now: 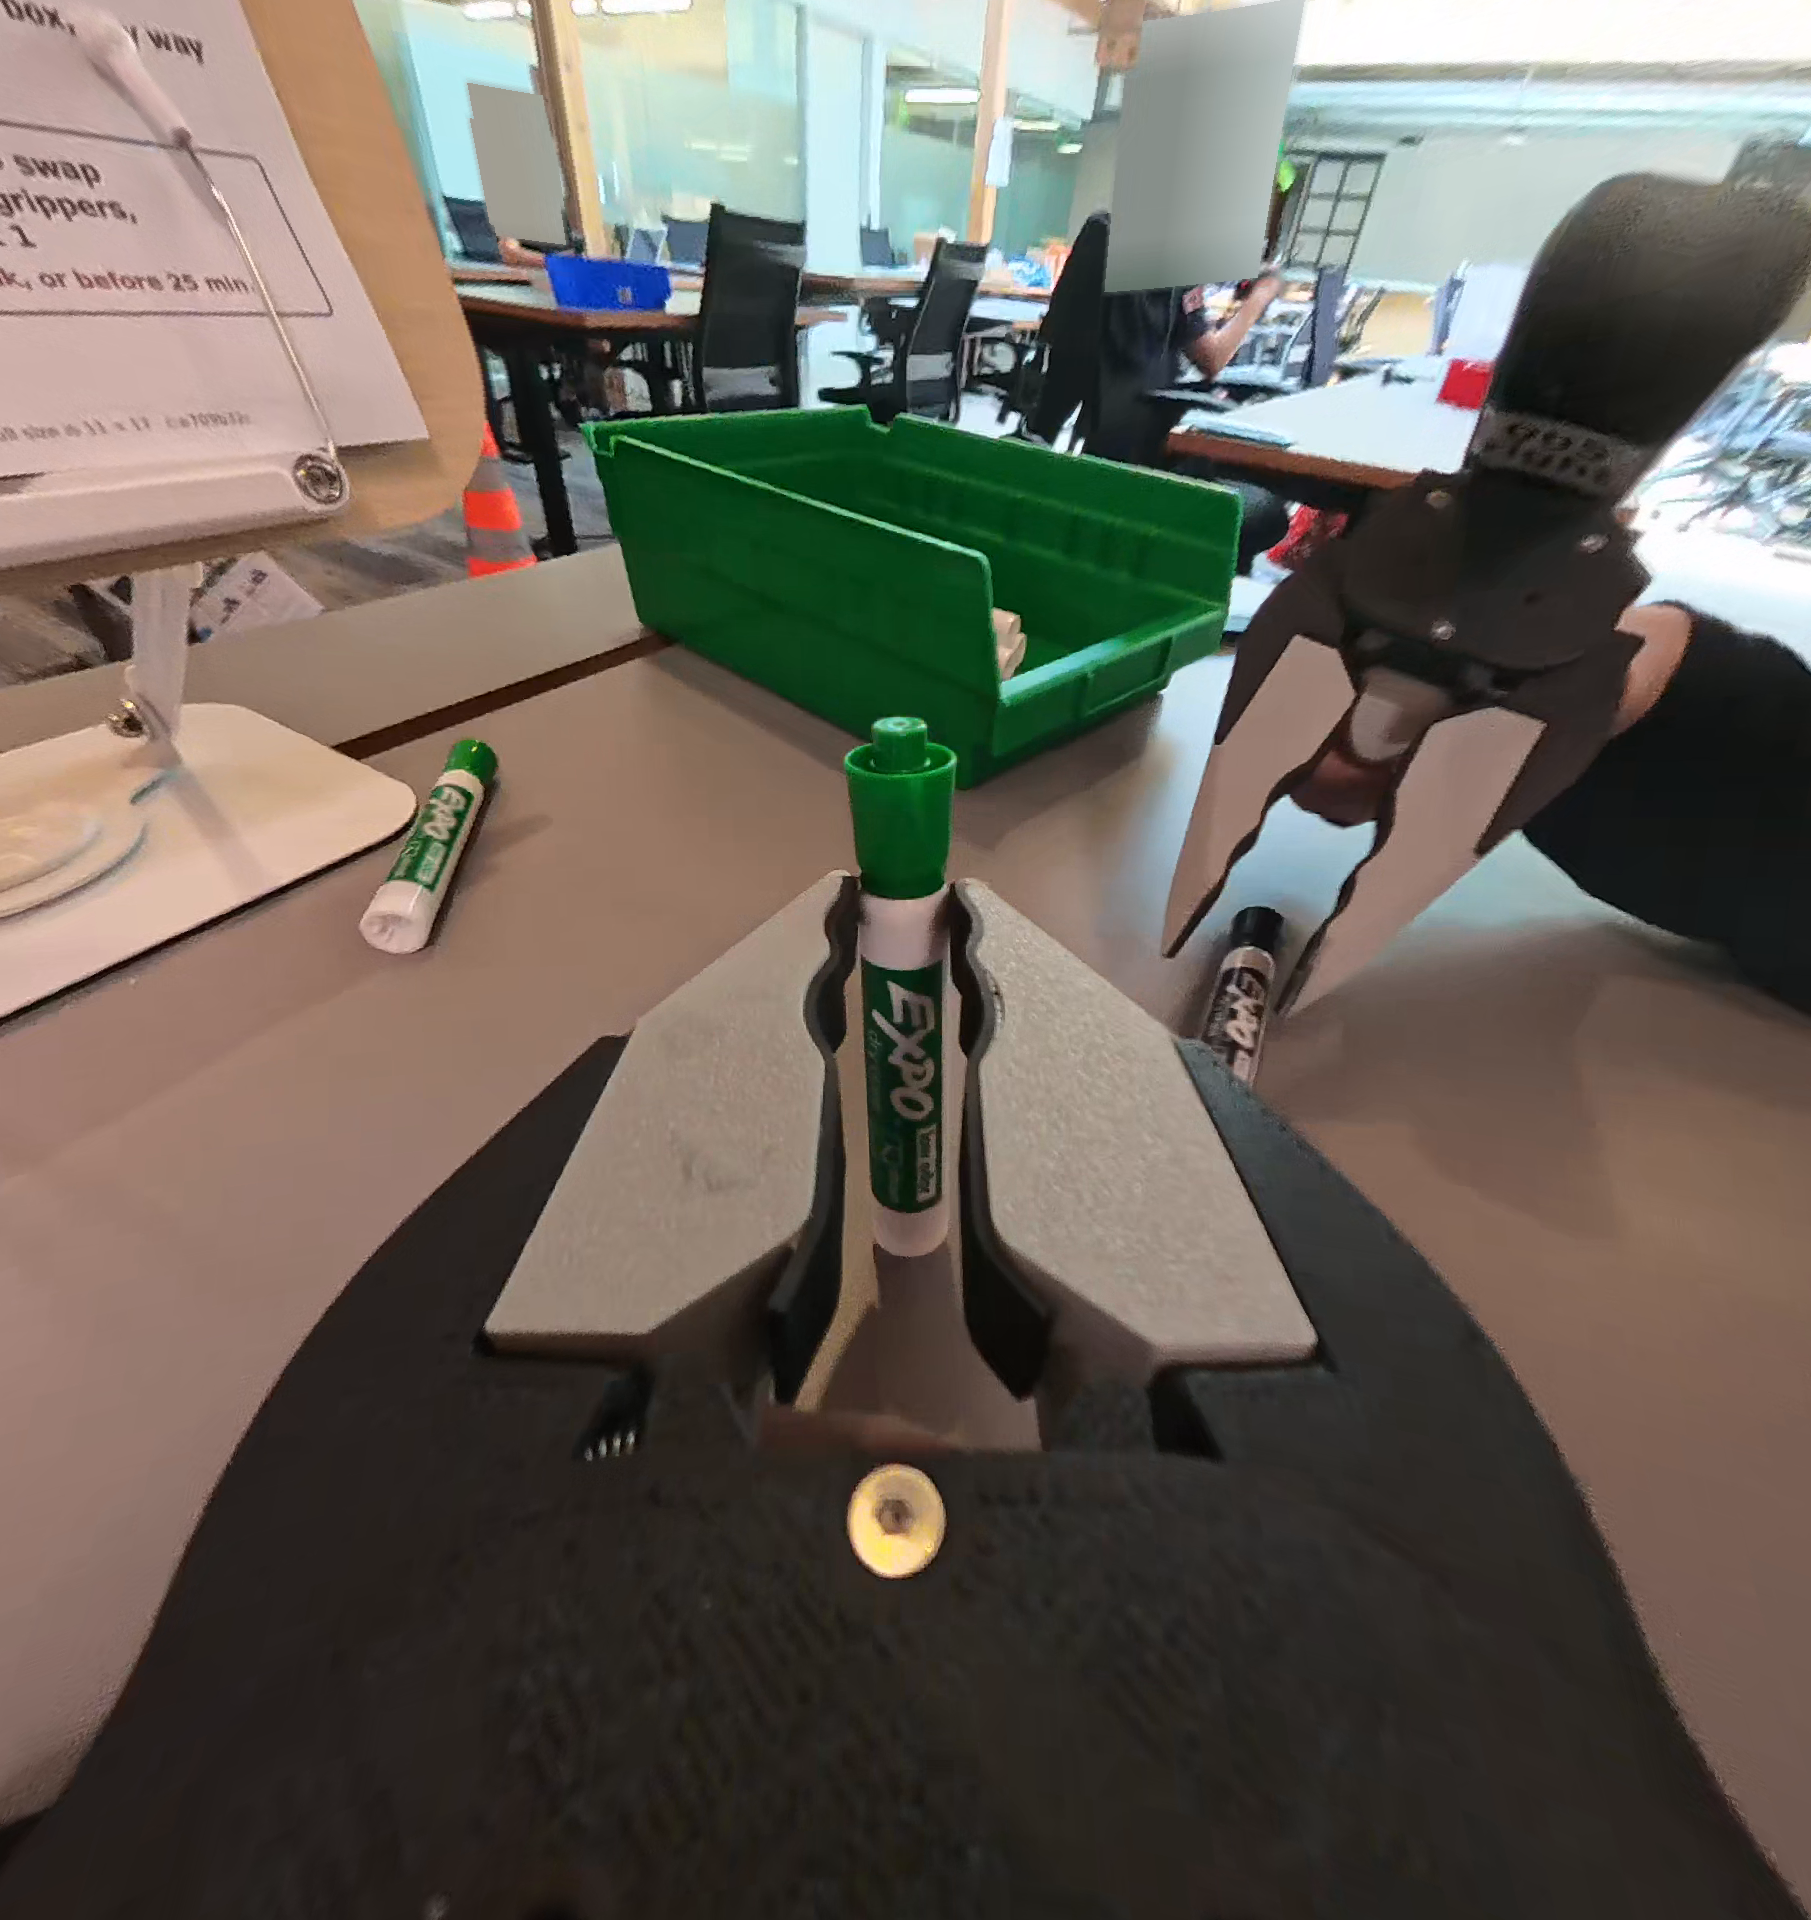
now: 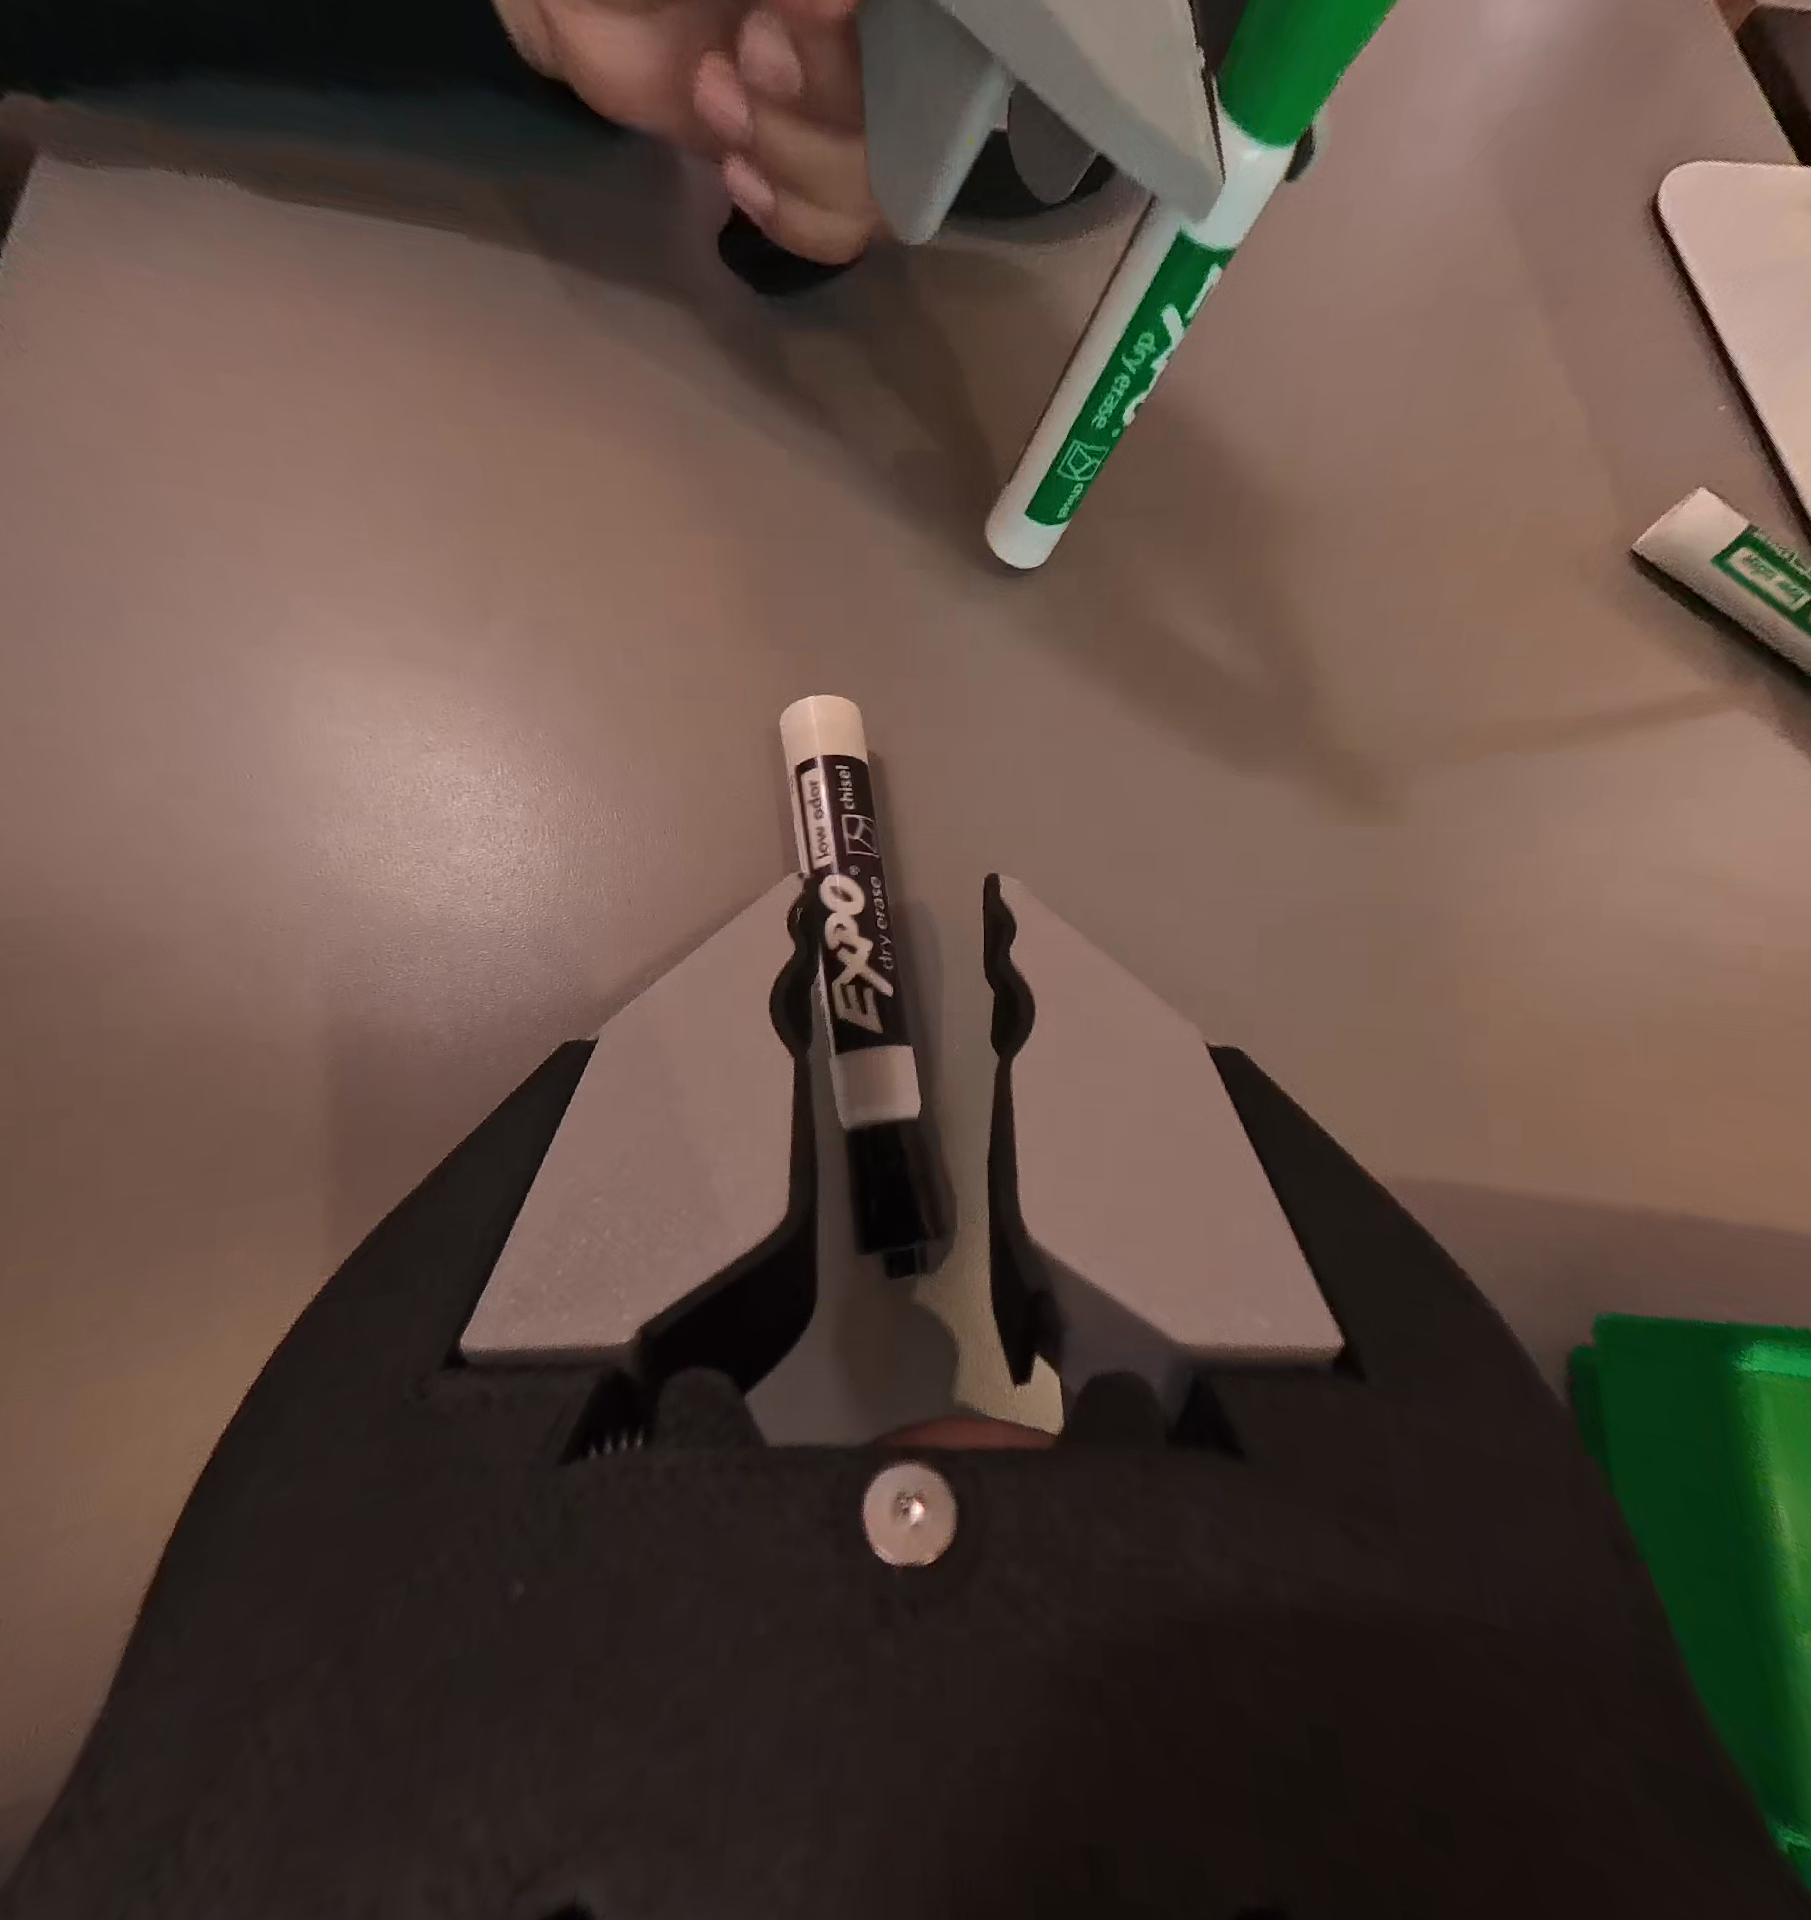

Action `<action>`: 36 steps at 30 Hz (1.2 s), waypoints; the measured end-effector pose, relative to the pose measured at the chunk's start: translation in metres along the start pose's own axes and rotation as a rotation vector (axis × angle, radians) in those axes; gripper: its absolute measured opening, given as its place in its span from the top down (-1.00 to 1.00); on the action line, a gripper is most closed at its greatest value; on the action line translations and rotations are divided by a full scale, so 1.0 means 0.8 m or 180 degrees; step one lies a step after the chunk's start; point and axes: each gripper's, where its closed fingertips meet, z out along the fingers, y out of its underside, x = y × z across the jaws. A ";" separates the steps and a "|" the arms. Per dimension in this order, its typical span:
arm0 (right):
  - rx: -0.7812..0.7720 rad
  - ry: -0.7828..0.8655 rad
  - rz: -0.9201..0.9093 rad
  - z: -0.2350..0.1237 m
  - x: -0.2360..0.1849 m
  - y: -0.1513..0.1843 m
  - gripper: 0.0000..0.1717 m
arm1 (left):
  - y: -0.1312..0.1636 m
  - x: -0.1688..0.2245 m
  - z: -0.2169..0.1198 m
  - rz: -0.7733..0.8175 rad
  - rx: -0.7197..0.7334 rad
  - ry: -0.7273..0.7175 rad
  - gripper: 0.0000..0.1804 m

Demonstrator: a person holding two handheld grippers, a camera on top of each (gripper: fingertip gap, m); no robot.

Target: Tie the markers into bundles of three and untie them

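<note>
Your left gripper [image 1: 903, 914] is clamped on a green marker [image 1: 899, 997]: both pads press the white barrel just below the cap, cap pointing away from you. Grabbing near the cap leaves most of the barrel free behind the pads, which I'd guess is room for the other markers to line up against it. The right wrist view shows that marker lifted off the table [image 2: 361, 520], tail slanting down.

Your right gripper [image 2: 893, 904] is not gripping. It points down at the table, jaws apart and straddling the black marker [image 2: 849, 935], which lies flat. The marker rests against the left pad; there is a clear gap to the right pad. So it's lined up for a pinch, not yet taken.

A second green marker [image 1: 428, 847] lies loose on the table beside the white stand base [image 1: 205, 831], well apart from both grippers. That makes three markers for a bundle, none gathered yet.

The green bin [image 1: 880, 582] sits at the far edge behind everything. Something pale lies inside it; I can't tell what. No tie is visible anywhere.

Centre the black marker between the pads before closing, or it may roll.
</note>
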 end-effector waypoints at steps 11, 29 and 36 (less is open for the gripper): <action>-0.0241 -0.0043 0.0038 -0.033 -0.006 0.031 0.66 | 0.005 0.018 0.016 0.0152 -0.0039 0.0056 0.83; -0.0615 -0.0140 -0.0091 -0.029 -0.014 0.065 0.83 | 0.017 0.019 0.001 0.0227 -0.0217 0.0014 0.80; -0.0115 0.0169 -0.0293 -0.047 0.002 0.016 0.84 | 0.020 0.020 0.002 0.0272 -0.0270 0.0006 0.74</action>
